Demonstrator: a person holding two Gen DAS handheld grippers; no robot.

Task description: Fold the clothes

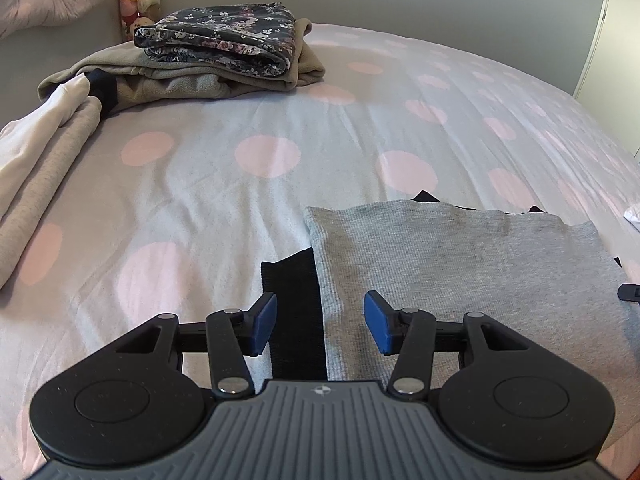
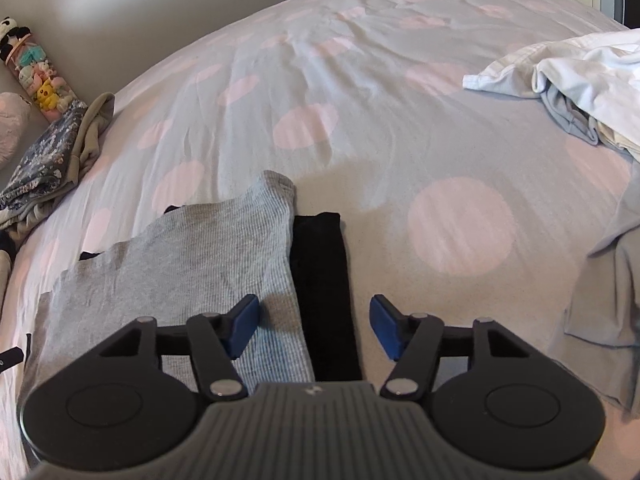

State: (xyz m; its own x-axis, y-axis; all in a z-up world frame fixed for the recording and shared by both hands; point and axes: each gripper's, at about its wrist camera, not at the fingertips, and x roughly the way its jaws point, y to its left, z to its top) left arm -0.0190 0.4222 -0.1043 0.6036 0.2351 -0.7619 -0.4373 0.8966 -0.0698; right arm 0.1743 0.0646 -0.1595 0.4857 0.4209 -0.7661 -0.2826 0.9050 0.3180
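**Both claws poised over a folded grey garment on the bed**

While the left claw [image 1: 320, 326] hangs partly open at the bottom centre of the left wrist view, its blue pads [image 1: 264, 326] grip nothing; the gap between them spans the black sleeve strip [image 1: 294, 312] and the left edge of the grey garment [image 1: 460, 276], which lies flat across the lower right of the frame on the dotted bed sheet [image 1: 240, 184]. Upper left sits a stack of folded clothes [image 1: 224, 48], a floral piece on top of a beige one, with a pale folded garment [image 1: 44, 168] along the left edge.

Seen from the right wrist camera, the right claw [image 2: 314, 326] also stands open and empty at the bottom centre, above the grey garment's [image 2: 192, 268] right edge and another black strip [image 2: 324, 280] beside it. A heap of unfolded laundry [image 2: 576, 92] lies at the upper right, well apart from the garment.
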